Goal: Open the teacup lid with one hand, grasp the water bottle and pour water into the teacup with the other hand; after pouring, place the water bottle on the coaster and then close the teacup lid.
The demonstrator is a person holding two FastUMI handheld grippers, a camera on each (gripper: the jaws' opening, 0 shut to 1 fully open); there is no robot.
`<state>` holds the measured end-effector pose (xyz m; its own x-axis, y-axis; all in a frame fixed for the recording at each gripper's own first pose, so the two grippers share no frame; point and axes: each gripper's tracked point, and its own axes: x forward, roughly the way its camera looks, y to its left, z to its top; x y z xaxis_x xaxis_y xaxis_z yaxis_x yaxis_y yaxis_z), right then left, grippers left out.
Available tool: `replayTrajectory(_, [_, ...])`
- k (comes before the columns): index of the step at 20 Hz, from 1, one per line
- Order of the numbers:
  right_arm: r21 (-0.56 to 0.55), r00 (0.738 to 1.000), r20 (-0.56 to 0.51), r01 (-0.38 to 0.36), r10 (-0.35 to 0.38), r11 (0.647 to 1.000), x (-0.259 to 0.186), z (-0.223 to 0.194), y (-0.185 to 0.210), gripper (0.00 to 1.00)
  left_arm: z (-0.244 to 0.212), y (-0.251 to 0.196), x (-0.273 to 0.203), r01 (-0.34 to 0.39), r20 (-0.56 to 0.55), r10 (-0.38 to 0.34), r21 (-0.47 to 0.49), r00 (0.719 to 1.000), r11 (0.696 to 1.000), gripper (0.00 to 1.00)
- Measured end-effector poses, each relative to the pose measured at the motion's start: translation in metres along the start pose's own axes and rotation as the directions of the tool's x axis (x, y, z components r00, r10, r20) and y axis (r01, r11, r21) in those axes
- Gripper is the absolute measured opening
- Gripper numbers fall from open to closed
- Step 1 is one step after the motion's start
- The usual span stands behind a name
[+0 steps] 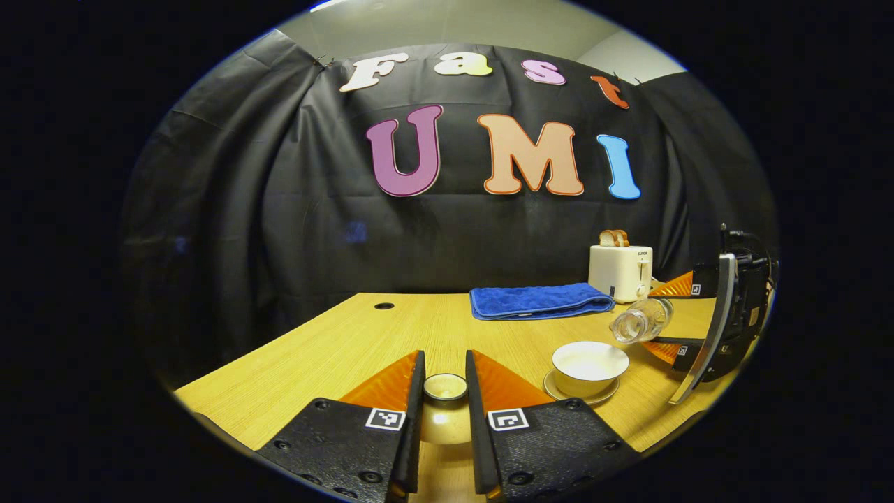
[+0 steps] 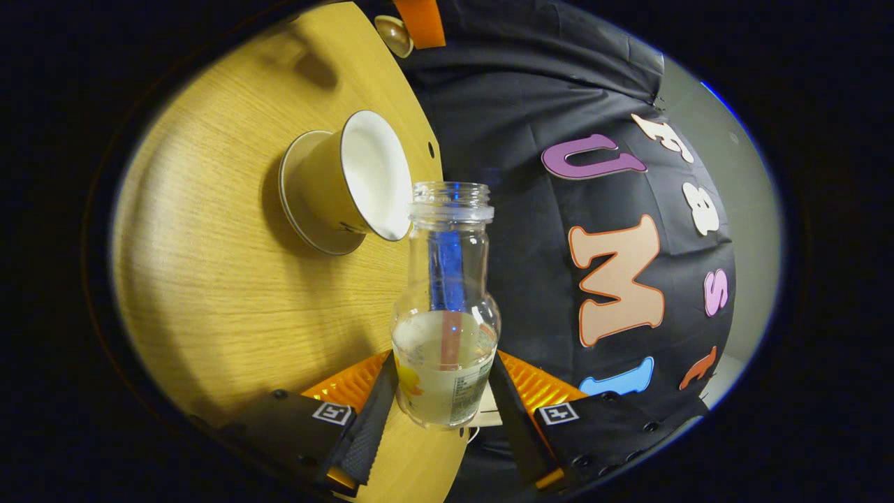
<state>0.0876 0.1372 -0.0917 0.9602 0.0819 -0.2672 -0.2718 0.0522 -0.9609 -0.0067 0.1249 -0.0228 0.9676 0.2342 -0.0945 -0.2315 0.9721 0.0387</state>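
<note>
In the left gripper view, the left gripper is seen at six o'clock, its ridged fingers closed on the round knob of the teacup lid — a glossy cream lid with a darker rim on the knob. Square black-and-white markers are fixed on both fingers. The wooden table, pale and fine-grained, carries a round cable hole at about nine o'clock. A folded blue cloth of plush weave lies past centre, and a white toaster with bread slices stands at two o'clock; small writing on it cannot be read. The teacup, white inside, sits uncovered on a saucer at four o'clock. Just above it the clear water bottle is tilted, mouth toward the cup, held by the right gripper at three o'clock.

In the right gripper view, the bottle's lower body is clamped between both fingers; its threaded neck is uncapped, water is pooled low, and a printed label is too small to read.
</note>
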Motion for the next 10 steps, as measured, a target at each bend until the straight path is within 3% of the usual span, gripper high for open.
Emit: replayTrajectory(10, [-0.177, 1.0, -0.007, 0.019, -0.02, 0.984, 0.0024, 0.0033, -0.0037, 0.82, 0.0014, 0.0062, -0.0006, -0.01, 0.004, 0.01, 0.005, 1.0, 1.0, 0.28])
